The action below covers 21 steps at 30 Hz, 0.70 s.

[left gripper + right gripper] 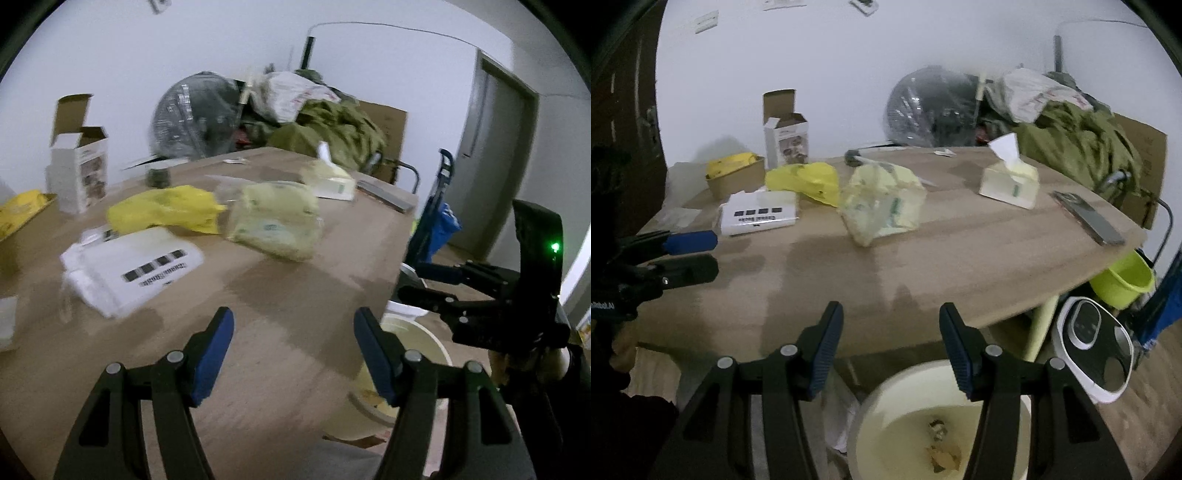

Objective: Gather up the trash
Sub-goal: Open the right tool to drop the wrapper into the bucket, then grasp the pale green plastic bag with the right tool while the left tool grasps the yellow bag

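On the wooden table [280,295] lie a white packet with a barcode [133,269], a crumpled yellow bag [166,210] and a clear, yellowish plastic bag [275,221]. My left gripper [294,350] hovers open above the table's near part, nothing between its blue pads. In the right wrist view the same white packet [759,214], yellow bag [805,181] and clear bag [882,206] sit further back. My right gripper [891,332] is open and empty over the table's front edge, above a cream bin [908,376] with some scraps inside. The left gripper [714,254] shows at the left.
A tissue pack [1008,184], a phone [1089,218], an open white box [786,140] and a cardboard tray [735,181] also sit on the table. A green bucket [1123,280] and a white appliance [1097,354] stand on the floor at right. Clutter is piled behind.
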{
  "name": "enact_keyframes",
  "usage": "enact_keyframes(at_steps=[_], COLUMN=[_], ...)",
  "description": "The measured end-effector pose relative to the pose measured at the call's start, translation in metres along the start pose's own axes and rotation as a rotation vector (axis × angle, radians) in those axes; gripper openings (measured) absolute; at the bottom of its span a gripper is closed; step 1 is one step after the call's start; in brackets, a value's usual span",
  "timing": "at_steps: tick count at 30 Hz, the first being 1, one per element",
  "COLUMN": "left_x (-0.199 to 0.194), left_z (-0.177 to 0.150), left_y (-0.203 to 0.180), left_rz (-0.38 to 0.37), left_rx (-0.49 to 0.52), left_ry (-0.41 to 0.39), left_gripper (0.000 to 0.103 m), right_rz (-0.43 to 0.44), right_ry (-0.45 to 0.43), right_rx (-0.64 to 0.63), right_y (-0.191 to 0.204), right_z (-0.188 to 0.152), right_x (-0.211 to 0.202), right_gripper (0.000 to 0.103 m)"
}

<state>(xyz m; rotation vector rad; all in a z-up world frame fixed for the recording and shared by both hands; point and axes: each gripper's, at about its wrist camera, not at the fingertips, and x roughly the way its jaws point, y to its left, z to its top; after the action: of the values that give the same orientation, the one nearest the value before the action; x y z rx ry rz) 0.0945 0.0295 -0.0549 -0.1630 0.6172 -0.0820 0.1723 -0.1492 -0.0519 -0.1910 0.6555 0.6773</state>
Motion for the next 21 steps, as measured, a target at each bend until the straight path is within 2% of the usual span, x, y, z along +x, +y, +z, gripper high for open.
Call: enact_keyframes(at_steps=[11, 18, 21], left_x=[-0.024, -0.035, -0.04], left_z=[-0.003, -0.003, -0.001], left_y=[0.049, 0.08, 0.093], left_rz=[0.132, 0.207, 0.232], left_rx=[-0.098, -0.154, -0.174], left_ry=[-0.021, -0.019, -0.014], left_gripper=[0.068, 0.068, 0.068], right_rz=[0.071, 0.086, 0.086], right_ry=[-0.003, 0.004, 0.001], right_rx=[-0.059, -0.082, -0.079], right_y=[0.016, 0.025, 0.026], right_z=[0.031, 0.052, 0.063], right_x=[0.034, 0.057, 0.066], right_gripper=[0.052, 0.053, 0.065])
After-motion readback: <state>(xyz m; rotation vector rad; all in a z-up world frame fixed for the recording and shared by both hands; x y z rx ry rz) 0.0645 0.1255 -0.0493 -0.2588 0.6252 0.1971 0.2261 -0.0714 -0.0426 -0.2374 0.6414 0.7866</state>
